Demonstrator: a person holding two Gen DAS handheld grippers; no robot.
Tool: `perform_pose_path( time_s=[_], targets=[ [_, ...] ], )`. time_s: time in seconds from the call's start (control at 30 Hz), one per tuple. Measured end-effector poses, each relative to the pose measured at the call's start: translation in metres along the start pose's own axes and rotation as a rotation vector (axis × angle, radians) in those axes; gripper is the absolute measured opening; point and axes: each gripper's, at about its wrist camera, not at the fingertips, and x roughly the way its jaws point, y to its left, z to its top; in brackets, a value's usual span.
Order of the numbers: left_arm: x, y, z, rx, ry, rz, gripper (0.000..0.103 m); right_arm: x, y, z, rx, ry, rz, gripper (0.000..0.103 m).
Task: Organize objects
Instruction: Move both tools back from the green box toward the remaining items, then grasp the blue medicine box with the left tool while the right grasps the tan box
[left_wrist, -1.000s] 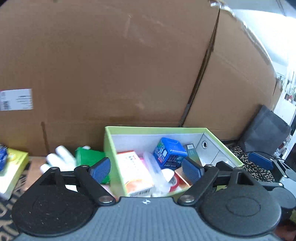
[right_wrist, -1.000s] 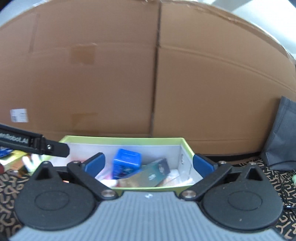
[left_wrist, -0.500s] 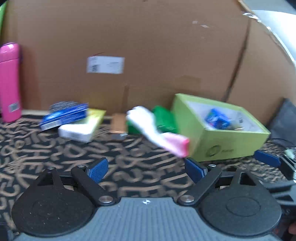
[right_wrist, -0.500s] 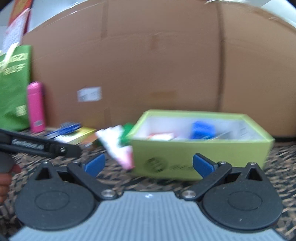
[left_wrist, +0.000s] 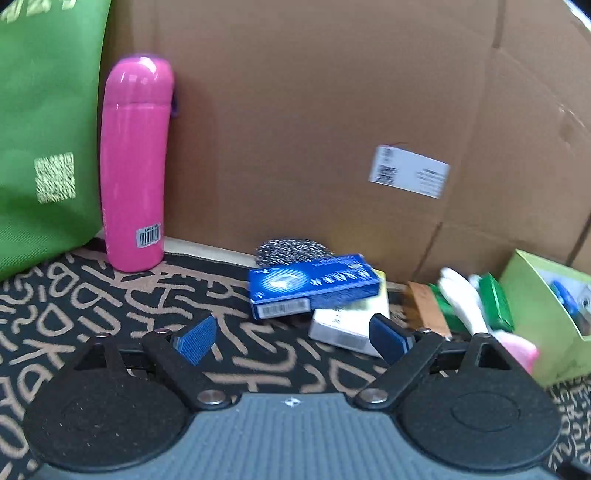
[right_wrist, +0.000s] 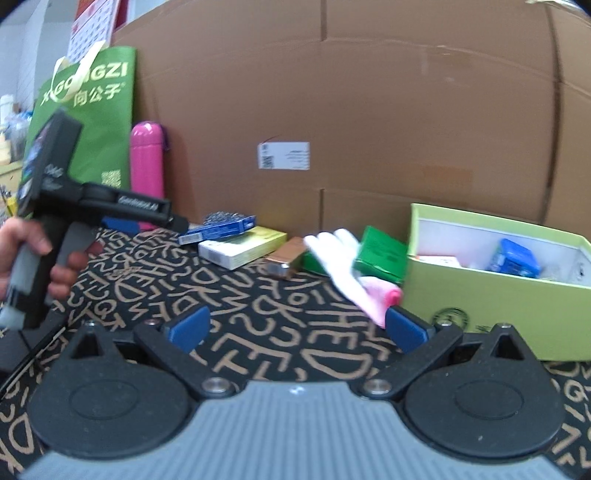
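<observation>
Both grippers pulled back from the green box (right_wrist: 491, 291); left gripper (left_wrist: 291, 334) now faces the blue box (left_wrist: 314, 284), right gripper (right_wrist: 295, 326) idle, fingers wide and empty. Grabbing it looks next.

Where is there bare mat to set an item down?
Free: patterned mat in front of the stacked boxes, between the left claw and green box; also between pink bottle and blue carton. Crowded: along the cardboard wall, from carton to white glove.
</observation>
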Motion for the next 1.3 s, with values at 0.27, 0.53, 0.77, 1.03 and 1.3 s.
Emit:
perform_pose_path(
  time_s=[0.27, 0.53, 0.77, 1.03, 1.3],
  targets=[
    [0.037, 0.026, 0.018, -0.054, 0.024, -0.03, 0.093, 0.062, 0.043, 0.024, -0.05, 0.047, 0.086, 0.103],
    [0.055, 0.051, 0.031, -0.108, 0.042, -0.121, 0.092, 0.136, 0.071, 0.054, -0.148, 0.036, 0.116, 0.103],
    [0.073, 0.052, 0.03, -0.104, 0.104, -0.193, 0.088, 0.205, 0.075, 0.073, -0.235, 0.087, 0.174, 0.1],
    [0.04, 0.04, 0.017, -0.088, 0.139, -0.285, 0.082, 0.191, 0.086, 0.063, -0.283, 0.048, 0.267, 0.102],
    [-0.02, 0.017, -0.026, 0.008, 0.2, -0.4, 0.088, 0.132, 0.073, 0.032, -0.315, 0.035, 0.304, 0.103]
  ],
)
